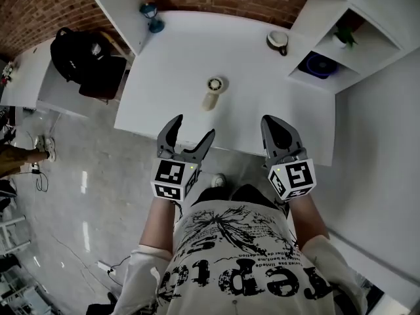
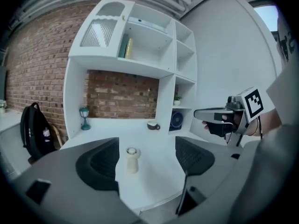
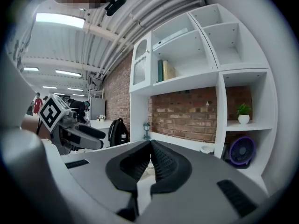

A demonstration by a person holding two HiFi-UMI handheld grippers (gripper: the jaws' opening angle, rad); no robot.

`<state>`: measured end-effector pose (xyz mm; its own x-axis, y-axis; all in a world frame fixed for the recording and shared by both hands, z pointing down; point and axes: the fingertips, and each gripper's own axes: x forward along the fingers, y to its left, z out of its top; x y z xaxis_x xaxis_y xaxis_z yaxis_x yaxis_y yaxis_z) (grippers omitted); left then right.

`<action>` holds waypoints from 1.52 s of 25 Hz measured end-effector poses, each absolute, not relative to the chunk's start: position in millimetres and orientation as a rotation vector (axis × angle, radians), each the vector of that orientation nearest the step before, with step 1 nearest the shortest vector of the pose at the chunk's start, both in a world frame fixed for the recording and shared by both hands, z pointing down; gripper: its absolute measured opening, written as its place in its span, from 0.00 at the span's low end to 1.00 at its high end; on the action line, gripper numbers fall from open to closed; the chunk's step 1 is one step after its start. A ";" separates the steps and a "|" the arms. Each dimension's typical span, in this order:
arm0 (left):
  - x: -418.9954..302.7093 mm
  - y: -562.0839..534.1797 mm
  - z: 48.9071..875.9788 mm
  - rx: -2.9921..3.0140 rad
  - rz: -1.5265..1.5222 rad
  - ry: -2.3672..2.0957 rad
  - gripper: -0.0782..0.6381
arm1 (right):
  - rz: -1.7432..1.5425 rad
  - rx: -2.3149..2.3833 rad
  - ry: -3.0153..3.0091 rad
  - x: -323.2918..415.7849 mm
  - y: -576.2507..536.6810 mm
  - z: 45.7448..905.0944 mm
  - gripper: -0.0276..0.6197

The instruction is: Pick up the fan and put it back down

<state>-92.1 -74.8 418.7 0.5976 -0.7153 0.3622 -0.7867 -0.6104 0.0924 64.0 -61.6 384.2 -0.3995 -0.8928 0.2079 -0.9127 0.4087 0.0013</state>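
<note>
A small cream fan (image 1: 213,92) stands on the white table (image 1: 262,104), a little beyond both grippers; in the left gripper view the fan (image 2: 132,158) shows between the jaws, still some way off. My left gripper (image 1: 193,128) hangs open over the table's near edge with nothing in it. My right gripper (image 1: 272,125) is shut and empty, to the right of the fan. In the right gripper view its pads (image 3: 161,160) meet and hide most of the fan.
A cup (image 1: 278,40) sits at the table's back right and a blue lamp (image 1: 152,18) at the back left. A purple fan (image 1: 320,64) and a plant (image 1: 344,37) occupy the shelf on the right. A black backpack (image 1: 82,54) rests on a chair at the left.
</note>
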 end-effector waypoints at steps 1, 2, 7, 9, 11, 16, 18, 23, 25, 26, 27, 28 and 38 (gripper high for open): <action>-88.7 -84.3 426.0 2.571 0.443 -1.223 0.61 | 0.173 1.611 -2.473 67.1 -69.4 388.9 0.07; -85.4 -93.9 433.2 2.559 0.460 -1.212 0.61 | 0.177 1.613 -2.465 70.1 -77.5 393.8 0.06; -66.6 -141.3 471.3 2.506 0.578 -1.174 0.61 | 0.174 1.633 -2.444 87.9 -119.1 415.4 0.07; -57.8 -161.0 487.4 2.477 0.626 -1.158 0.61 | 0.178 1.639 -2.436 95.5 -137.5 422.1 0.07; -47.7 -179.9 504.1 2.450 0.674 -1.131 0.61 | 0.186 1.637 -2.434 102.1 -157.2 428.1 0.06; -25.8 -227.6 552.3 2.372 0.802 -1.055 0.62 | 0.194 1.601 -2.442 114.0 -209.8 446.1 0.06; -19.0 -247.2 571.8 2.320 0.834 -1.039 0.62 | 0.203 1.576 -2.442 117.9 -227.1 454.4 0.06; -12.3 -285.9 614.4 2.209 0.932 -1.070 0.64 | 0.235 1.509 -2.438 125.6 -258.4 474.1 0.06; -6.7 -293.9 629.7 2.176 0.962 -1.059 0.64 | 0.250 1.489 -2.437 130.3 -268.7 480.7 0.06; -4.1 -296.7 636.8 2.164 0.978 -1.048 0.64 | 0.255 1.481 -2.438 131.9 -273.2 483.8 0.06; -1.9 -299.0 643.5 2.153 0.993 -1.038 0.64 | 0.261 1.472 -2.440 132.8 -277.4 487.1 0.06; -0.4 -300.7 650.0 2.142 1.011 -1.028 0.64 | 0.267 1.462 -2.442 133.2 -281.2 490.7 0.06; 7.3 -317.0 690.9 2.077 1.098 -1.037 0.64 | 0.256 1.372 -2.429 142.2 -305.7 516.6 0.06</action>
<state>7.3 -317.0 690.9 0.3632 -0.3691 0.8555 -0.8330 -0.5399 0.1207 142.2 -305.7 516.6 -0.4763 -0.7947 0.3763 -0.8557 0.5175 0.0099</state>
